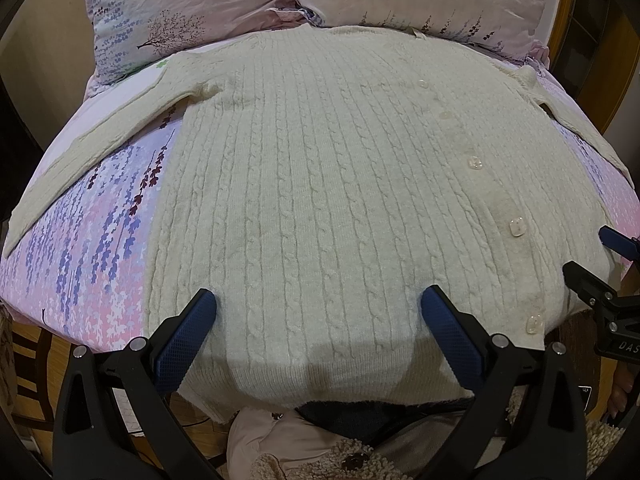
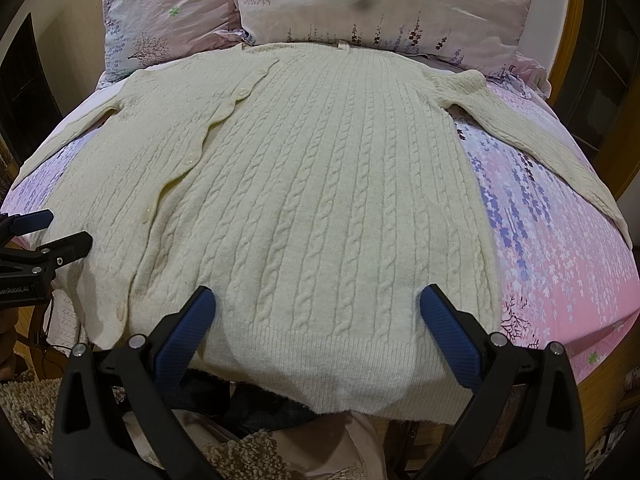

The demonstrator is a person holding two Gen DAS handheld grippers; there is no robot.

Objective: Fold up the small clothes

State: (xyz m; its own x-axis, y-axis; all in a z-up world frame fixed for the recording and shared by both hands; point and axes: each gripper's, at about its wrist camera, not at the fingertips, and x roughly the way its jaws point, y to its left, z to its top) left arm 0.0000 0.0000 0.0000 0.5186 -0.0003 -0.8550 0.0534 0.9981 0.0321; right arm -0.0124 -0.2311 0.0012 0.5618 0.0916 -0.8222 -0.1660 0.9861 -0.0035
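A cream cable-knit cardigan (image 1: 320, 184) lies flat and spread on the bed, buttons (image 1: 474, 162) fastened, both sleeves out to the sides; it also shows in the right wrist view (image 2: 320, 184). My left gripper (image 1: 319, 300) is open above the hem on the cardigan's left half, its blue pads wide apart. My right gripper (image 2: 318, 298) is open above the hem on the right half. The right gripper shows at the right edge of the left wrist view (image 1: 600, 256). The left gripper shows at the left edge of the right wrist view (image 2: 60, 232). Neither holds cloth.
The bed has a pink and purple floral sheet (image 1: 92, 248) and two matching pillows (image 1: 192, 4) at the head. A wooden bed frame (image 2: 576, 20) curves on the right. Other clothes and a fleecy item (image 1: 320, 456) lie below the bed's near edge.
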